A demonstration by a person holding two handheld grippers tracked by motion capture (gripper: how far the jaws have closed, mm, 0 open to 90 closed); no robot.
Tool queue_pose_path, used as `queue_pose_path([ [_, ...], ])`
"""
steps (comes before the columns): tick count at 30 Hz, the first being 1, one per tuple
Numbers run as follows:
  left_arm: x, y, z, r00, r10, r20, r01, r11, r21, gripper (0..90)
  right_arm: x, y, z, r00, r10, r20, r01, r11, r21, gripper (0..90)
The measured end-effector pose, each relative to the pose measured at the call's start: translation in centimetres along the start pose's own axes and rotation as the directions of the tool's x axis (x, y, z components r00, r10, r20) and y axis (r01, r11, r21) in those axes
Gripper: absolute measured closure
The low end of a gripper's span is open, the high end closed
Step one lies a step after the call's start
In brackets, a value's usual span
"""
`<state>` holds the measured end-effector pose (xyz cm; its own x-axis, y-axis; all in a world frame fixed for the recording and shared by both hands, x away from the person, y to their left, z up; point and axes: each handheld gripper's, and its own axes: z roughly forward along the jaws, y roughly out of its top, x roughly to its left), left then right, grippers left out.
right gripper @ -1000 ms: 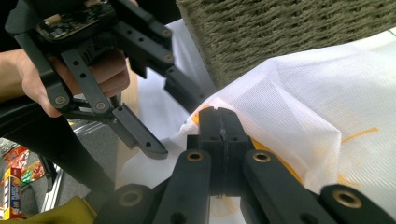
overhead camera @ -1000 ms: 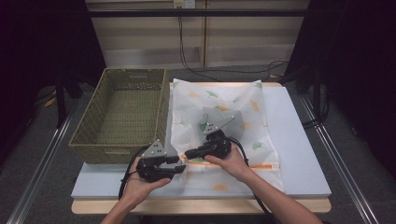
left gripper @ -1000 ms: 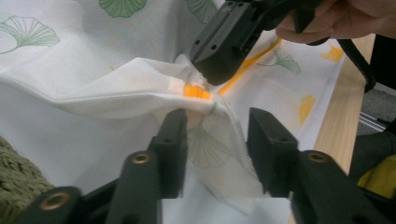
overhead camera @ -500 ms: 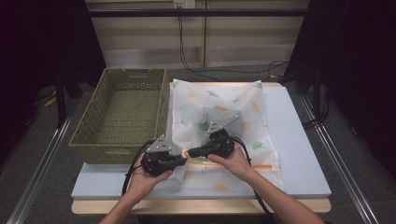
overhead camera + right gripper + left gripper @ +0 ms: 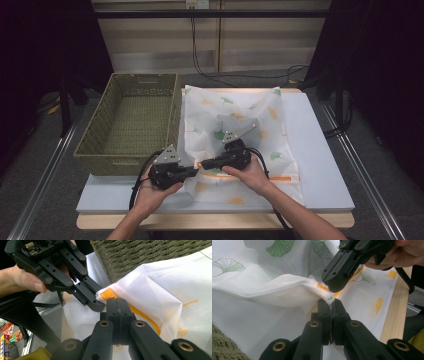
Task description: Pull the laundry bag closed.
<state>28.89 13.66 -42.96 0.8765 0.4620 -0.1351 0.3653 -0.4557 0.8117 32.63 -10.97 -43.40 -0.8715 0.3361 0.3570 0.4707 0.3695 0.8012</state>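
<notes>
both tongs, left [image 5: 331,305] and right [image 5: 117,304], clench one corner of the white leaf-printed mesh cloth [image 5: 235,107]; lift evenly from the bench's near edge.

- A lab or recording studio is suggested rather than a home.
- The table [image 5: 320,150] is seen as a pale blue-grey board laid on a bare wooden top, set alone on grey carpeted floor [image 5: 45,150].
- Metal rails [image 5: 365,175] are laid on the floor along both sides of the table.
- Dark curtains [image 5: 45,45] are hung at left and right, closing the space off.
- Black cables [image 5: 200,55] are run down the plain panelled wall [image 5: 260,45] behind and across the floor.
- A woven basket [image 5: 130,125] and a leaf-printed cloth [image 5: 240,115] are laid out as test props.
</notes>
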Motion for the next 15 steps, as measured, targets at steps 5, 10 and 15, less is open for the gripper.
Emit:
queue_pose_path([
  [5, -0.01, 0.03, -0.1, 0.9999, 0.004, -0.009, -0.004, 1.0, 0.003, 87.7, -0.04, -0.02, 0.0, 0.9999, 0.01, 0.003, -0.01, 1.0, 0.005, 90.0],
  [10, 0.03, 0.0, -0.15, 1.0, 0.006, -0.006, -0.006, 1.0, 0.0, 87.8, -0.1, -0.05, 0.05, 0.9998, 0.018, 0.003, -0.018, 1.0, 0.006, 90.0],
  [15, 0.08, 0.07, -0.43, 0.9999, 0.006, -0.009, -0.006, 1.0, -0.006, 88.0, -0.17, -0.07, 0.01, 0.9998, 0.018, 0.013, -0.019, 1.0, 0.014, 90.0],
])
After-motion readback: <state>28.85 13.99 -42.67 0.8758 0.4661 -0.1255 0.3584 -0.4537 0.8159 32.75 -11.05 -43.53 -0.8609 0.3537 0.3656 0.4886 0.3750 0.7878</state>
